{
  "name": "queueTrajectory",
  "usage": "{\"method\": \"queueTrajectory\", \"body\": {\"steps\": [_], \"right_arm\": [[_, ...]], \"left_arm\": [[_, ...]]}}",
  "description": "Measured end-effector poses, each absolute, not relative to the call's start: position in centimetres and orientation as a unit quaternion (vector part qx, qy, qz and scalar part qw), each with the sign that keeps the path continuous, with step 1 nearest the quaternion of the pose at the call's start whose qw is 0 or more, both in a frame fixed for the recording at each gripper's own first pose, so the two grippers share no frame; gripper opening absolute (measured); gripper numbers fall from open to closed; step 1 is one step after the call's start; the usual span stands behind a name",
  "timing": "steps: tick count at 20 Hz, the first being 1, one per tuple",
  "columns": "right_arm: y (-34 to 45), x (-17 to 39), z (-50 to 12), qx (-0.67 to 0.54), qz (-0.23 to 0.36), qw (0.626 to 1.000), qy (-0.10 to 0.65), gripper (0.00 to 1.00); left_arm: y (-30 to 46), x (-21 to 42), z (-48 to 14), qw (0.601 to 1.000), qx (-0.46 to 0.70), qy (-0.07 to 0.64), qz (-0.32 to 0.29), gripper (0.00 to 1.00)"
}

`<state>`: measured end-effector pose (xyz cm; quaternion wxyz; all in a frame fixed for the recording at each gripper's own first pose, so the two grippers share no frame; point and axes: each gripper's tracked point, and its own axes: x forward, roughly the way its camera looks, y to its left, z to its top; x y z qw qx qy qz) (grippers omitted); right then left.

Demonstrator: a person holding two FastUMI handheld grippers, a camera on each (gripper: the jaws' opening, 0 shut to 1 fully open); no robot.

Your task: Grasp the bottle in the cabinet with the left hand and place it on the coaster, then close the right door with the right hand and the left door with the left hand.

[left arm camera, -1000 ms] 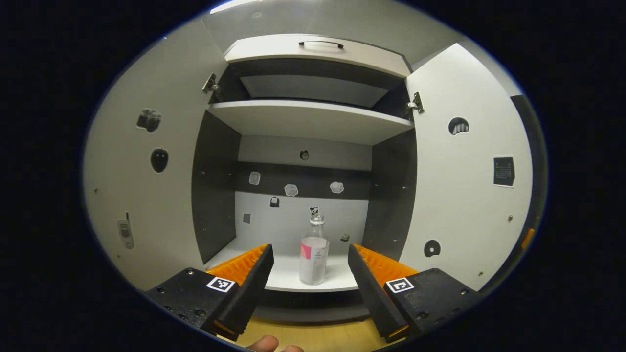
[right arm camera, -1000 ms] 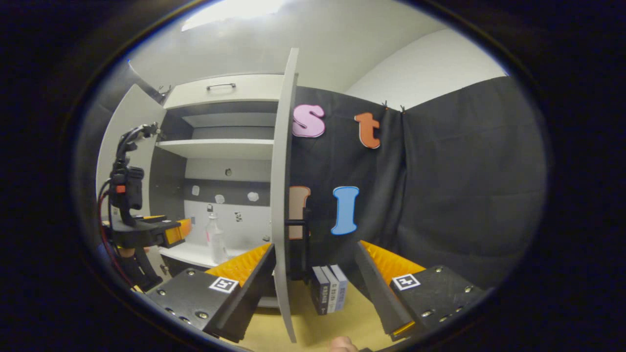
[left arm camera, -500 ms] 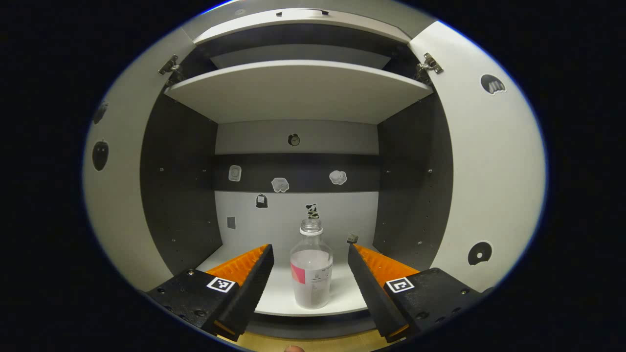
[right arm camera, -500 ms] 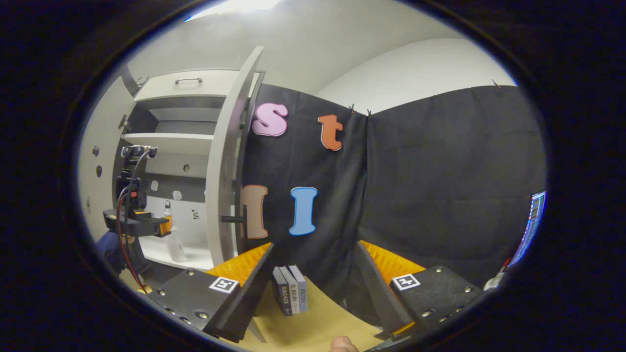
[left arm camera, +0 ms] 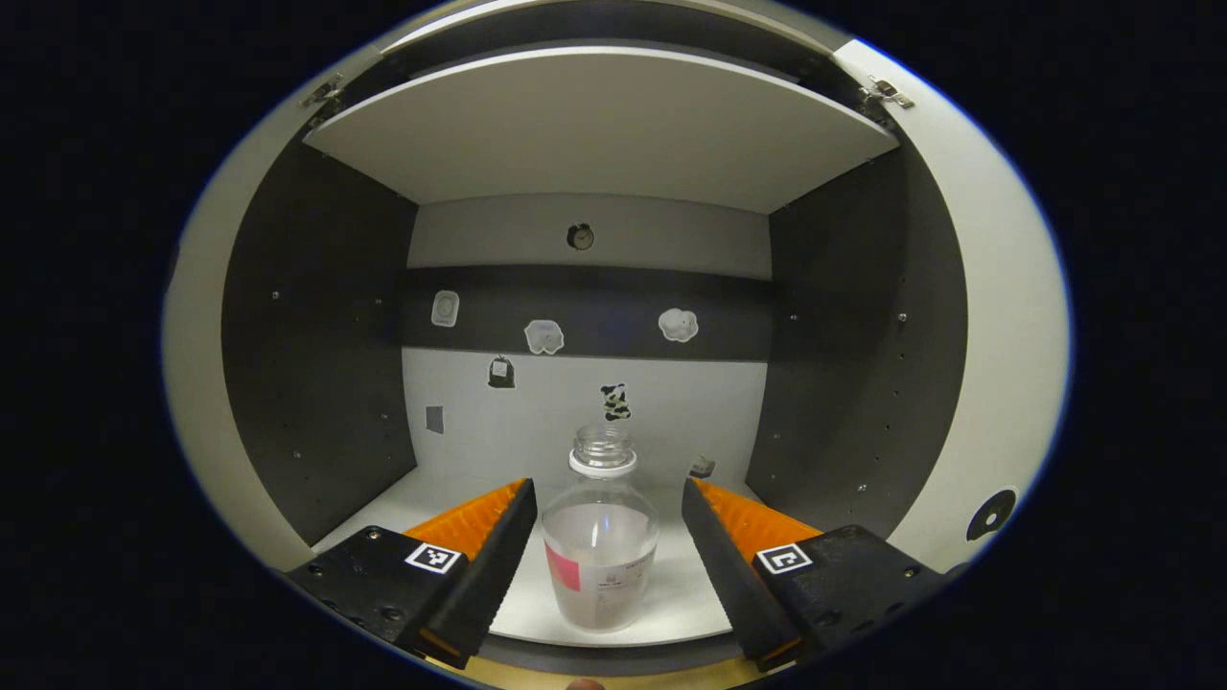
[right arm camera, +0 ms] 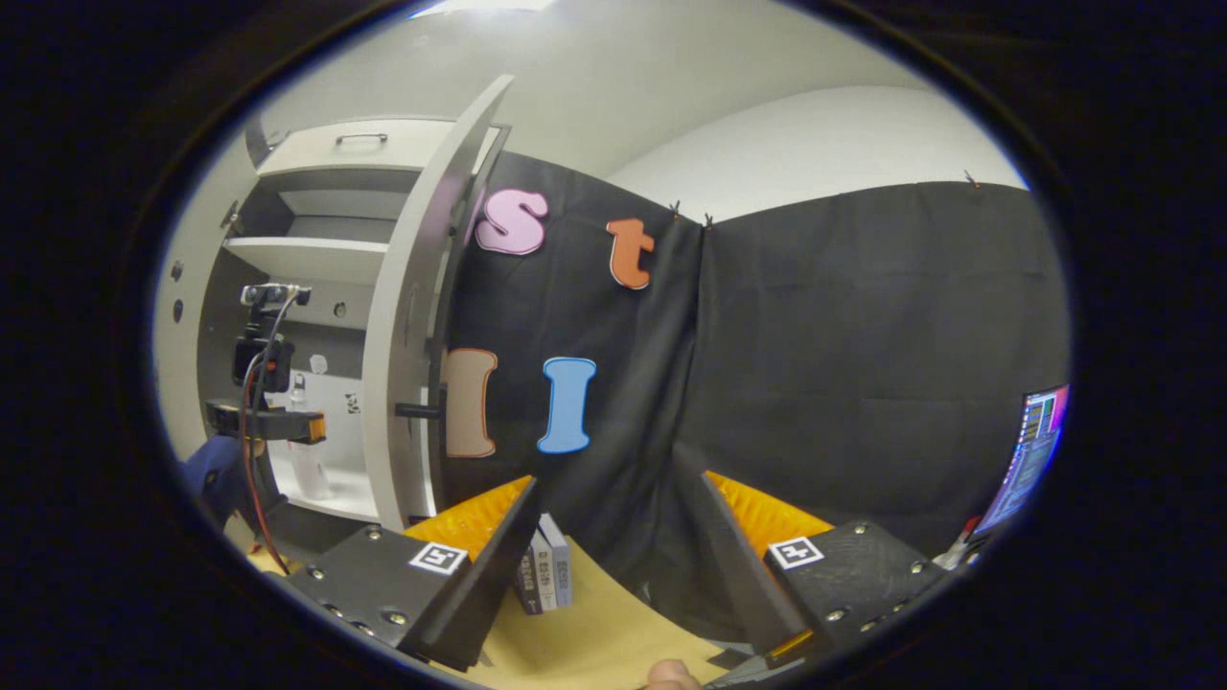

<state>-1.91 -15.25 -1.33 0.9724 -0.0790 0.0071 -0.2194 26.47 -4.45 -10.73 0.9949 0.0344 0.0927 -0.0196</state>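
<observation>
Left gripper view: one clear, round-shouldered bottle [left arm camera: 600, 551] with no cap stands upright on the smooth pale lower shelf [left arm camera: 676, 599] of the cabinet [left arm camera: 307, 335], near its front edge. It holds pale liquid and wears one label with a pink patch. The left claw [left arm camera: 605, 506] is spread wide, its two ridged fingers [left arm camera: 476, 517] flanking the bottle, apart from it, gripping nothing. Seven small stickers dot the back wall.

Right gripper view: the right claw [right arm camera: 613, 503] is open and empty above the tan table [right arm camera: 594, 632]. Three books [right arm camera: 544, 575] stand upright there. One flat pale right door [right arm camera: 407, 335] stands open, a dark handle on its outer face. Farther left, the left claw [right arm camera: 288, 425] reaches into the cabinet [right arm camera: 307, 153] at the bottle [right arm camera: 305, 450].
</observation>
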Motion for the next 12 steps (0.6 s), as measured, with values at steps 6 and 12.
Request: {"method": "queueTrajectory", "body": {"steps": [6, 12], "right_arm": [[-14.8, -1.4, -1.3, -0.078, -0.206, 0.975, 0.006, 1.0], [-14.5, -1.8, -1.1, -0.07, -0.194, 0.979, 0.003, 0.96]], "left_arm": [[-4.2, 27.0, -11.5, 0.994, 0.018, 0.105, -0.031, 0.8], [-4.0, 26.0, -11.0, 0.993, 0.015, 0.108, -0.039, 0.76]]}}
